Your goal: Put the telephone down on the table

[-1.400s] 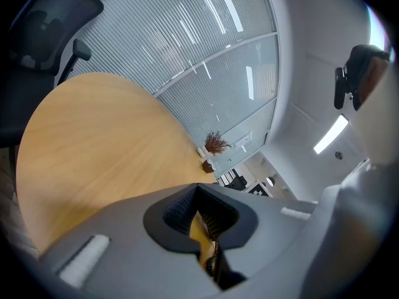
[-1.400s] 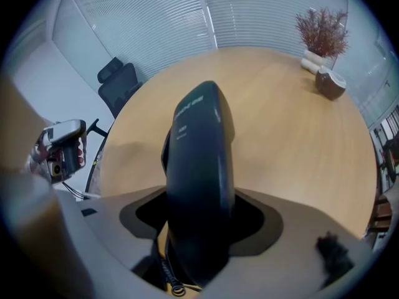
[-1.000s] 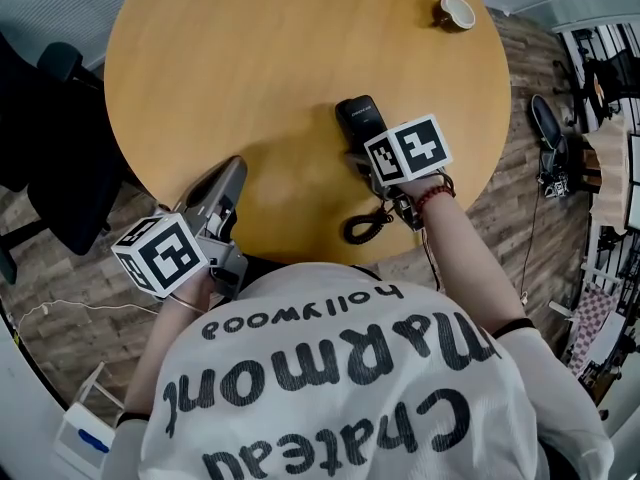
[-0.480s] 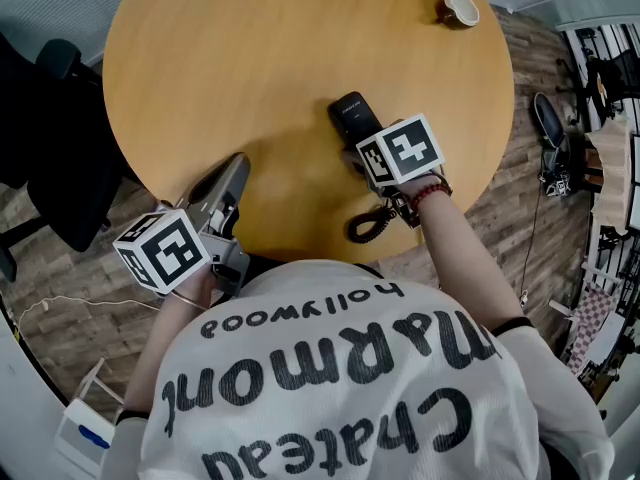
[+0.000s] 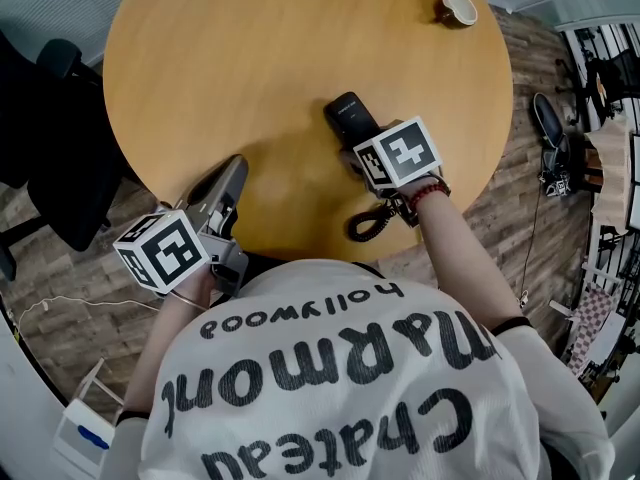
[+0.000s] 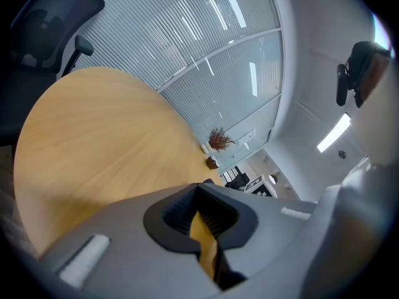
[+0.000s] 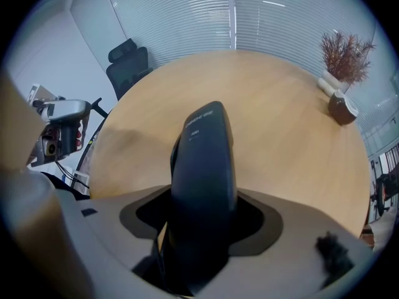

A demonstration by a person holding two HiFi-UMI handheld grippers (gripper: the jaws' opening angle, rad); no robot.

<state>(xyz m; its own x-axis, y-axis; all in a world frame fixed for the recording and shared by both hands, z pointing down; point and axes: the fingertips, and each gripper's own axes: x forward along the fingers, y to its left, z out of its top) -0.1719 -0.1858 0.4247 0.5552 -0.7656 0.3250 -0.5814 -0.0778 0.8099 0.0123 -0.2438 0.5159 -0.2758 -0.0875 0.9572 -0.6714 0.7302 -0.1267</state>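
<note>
With your right gripper (image 5: 368, 150) jaws clamped on the telephone (image 5: 345, 115) low over the surface (image 5: 250, 58) (left gripper (image 5: 228, 176) jaws together, empty), releasing it tilted could make it topple, or the coiled cord (image 5: 365, 226) at the rim could drag it.

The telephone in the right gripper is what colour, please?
The telephone is black; right gripper view shows it best.

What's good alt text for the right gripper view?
A black telephone handset fills the right claw, jaws closed on it, pointing out over a round wooden table. Beyond are an office chair at left, a small cup and dried plant at right, blinds behind.
</note>
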